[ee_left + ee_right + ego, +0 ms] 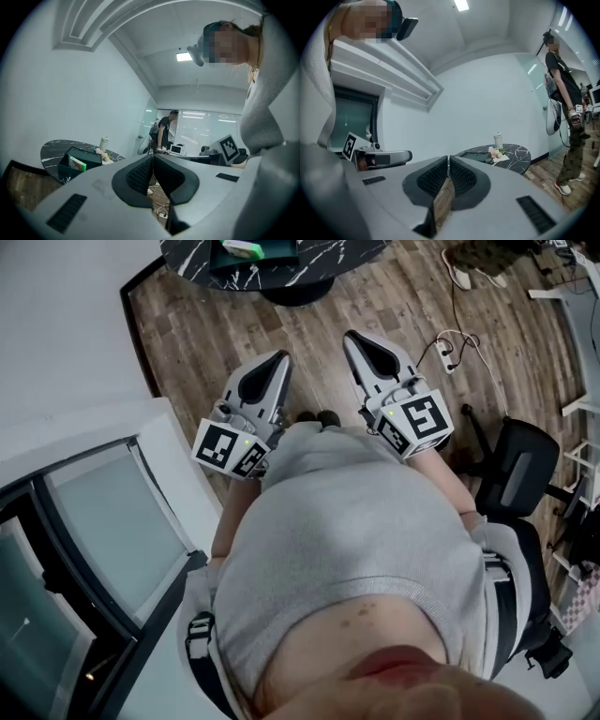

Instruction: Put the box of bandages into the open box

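Item one, your left gripper (280, 359): held level in front of your grey sweater (356, 549), aimed across the wooden floor (206, 324), its fingers (139, 176) clenched tip to tip with nothing between them. Item two, your right gripper (351, 337): carried just beside the left one and aimed the same way, its fingers (433, 180) likewise pressed together and empty. Item three, the round black tabletop (323, 261) with white veining: ahead of both grippers and well apart from them. Item four, the open box (272, 253): dark, standing on that tabletop, lid up in the left gripper view. Item five, the box of bandages (242, 247): green, seen standing inside the open box at its left side; neither gripper touches it. Item six, a pale cup (498, 139) and a small pink posy (494, 152), both on the tabletop beside the open box. Item seven, a black office chair (516, 460) to your right, with a white power strip (448, 354) and its cable on the floor near it. Item eight, a second person (563, 93) in dark clothes, standing beyond the tabletop.
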{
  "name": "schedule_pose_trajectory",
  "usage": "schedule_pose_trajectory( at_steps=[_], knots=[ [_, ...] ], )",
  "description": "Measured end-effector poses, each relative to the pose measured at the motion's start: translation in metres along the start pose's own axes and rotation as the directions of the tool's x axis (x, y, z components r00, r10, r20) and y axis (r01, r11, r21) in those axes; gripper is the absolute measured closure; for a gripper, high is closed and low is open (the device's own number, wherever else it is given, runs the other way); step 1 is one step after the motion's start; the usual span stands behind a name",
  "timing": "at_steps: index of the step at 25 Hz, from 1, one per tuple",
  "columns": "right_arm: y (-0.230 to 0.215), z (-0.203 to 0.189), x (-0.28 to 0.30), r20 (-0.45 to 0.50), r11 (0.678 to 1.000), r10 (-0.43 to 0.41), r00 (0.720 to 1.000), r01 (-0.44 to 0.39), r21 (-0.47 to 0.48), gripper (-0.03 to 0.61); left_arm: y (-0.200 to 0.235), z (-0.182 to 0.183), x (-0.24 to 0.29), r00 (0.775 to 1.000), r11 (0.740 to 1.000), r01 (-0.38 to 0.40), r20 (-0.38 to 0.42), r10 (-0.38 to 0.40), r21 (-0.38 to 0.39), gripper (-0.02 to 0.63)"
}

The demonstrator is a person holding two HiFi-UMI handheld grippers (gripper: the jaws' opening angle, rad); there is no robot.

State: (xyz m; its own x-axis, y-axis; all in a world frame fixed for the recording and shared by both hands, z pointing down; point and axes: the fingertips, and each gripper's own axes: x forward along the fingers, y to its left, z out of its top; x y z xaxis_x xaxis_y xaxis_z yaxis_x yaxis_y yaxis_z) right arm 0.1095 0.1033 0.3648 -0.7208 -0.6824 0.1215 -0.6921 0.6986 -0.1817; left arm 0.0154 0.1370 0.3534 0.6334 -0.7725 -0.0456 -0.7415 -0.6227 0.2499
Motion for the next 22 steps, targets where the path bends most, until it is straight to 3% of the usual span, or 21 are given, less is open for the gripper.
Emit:
schedule_pose_trajectory(
  at_steps=[22],
  knots=[
    [-0.0048,0.0016,-0.0045,-0.009,1.0,-0.006,1.0,0.005,-0.024,0.505,-0.0046,0.005,0.0016,1.0,1.0,-0.005,0.008,0.005,0.025,0.6]
  ],
)
